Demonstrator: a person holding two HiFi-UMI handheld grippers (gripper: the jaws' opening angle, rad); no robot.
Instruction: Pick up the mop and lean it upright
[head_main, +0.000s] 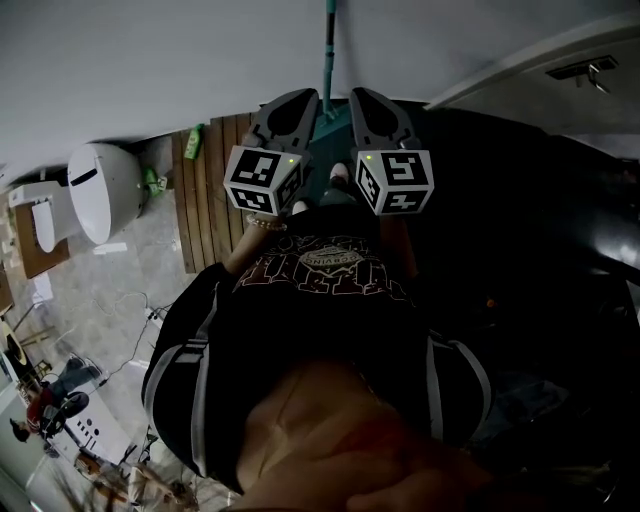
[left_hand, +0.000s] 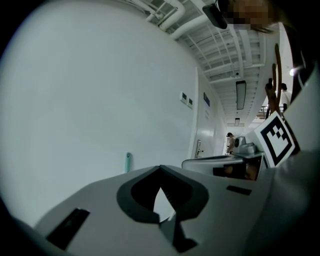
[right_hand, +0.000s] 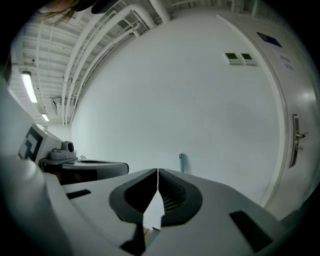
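— Where is the mop (head_main: 329, 40)?

— Its teal handle stands upright against the white wall (head_main: 150, 60), straight ahead and between the two grippers. Neither one touches it.

— And the jaws?

— The left gripper (left_hand: 160, 169) has its tips pressed together with nothing between them. The right gripper (right_hand: 158, 171) is the same, closed and empty. They sit side by side, just apart.

— What room is there at the sides?

— On the left, a strip of wooden slats (head_main: 210, 190) runs up to the wall, and a white rounded machine (head_main: 100, 190) stands beyond it on pale floor. On the right, a door (right_hand: 300, 135) sits in the same wall, and the ground there is too dark to read.
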